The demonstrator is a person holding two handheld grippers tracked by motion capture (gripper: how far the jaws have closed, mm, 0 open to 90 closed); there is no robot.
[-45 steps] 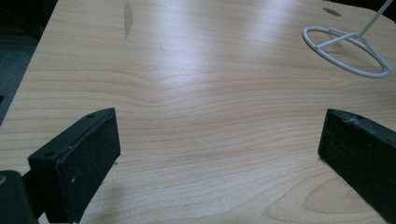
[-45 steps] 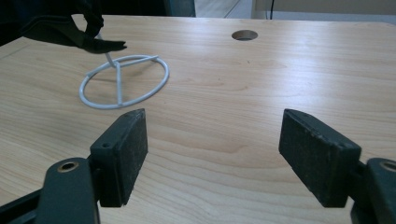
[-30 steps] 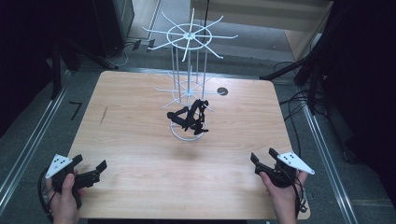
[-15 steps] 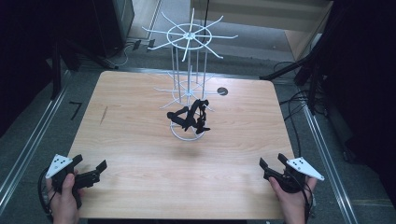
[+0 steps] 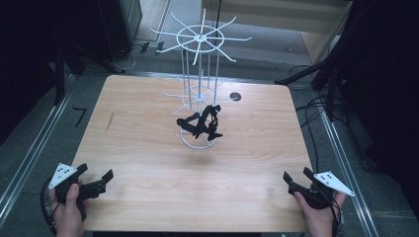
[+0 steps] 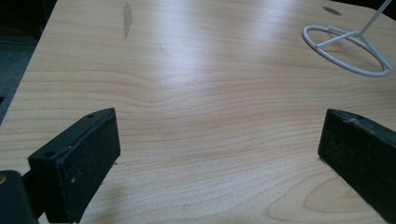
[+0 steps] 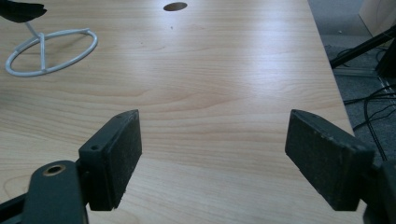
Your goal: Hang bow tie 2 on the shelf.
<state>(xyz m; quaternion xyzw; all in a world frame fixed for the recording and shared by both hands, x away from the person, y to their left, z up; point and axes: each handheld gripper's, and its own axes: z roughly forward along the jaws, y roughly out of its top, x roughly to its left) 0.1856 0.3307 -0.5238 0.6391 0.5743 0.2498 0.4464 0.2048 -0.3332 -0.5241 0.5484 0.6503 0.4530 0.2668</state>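
Observation:
A white wire rack (image 5: pixel 200 64) with spoked arms stands on a ring base (image 5: pixel 197 140) at the middle of the wooden table (image 5: pixel 148 148). Black glasses-like items (image 5: pixel 200 123) hang low on it. Its ring base shows at the upper right of the left gripper view (image 6: pixel 345 49) and the upper left of the right gripper view (image 7: pixel 49 51). My left gripper (image 5: pixel 94 178) rests open at the table's front left corner, held by a hand. My right gripper (image 5: pixel 296 178) sits open at the front right corner. Nothing lies between either pair of pads.
A small dark hole (image 5: pixel 235 97) is in the table behind the rack. Cables (image 5: pixel 316 113) trail on the floor at the right. A metal rail (image 5: pixel 29 153) runs along the left of the table. A dark mark (image 5: pixel 109 122) streaks the wood at the left.
My right gripper has drawn back toward the front right corner of the table. The left gripper has stayed put.

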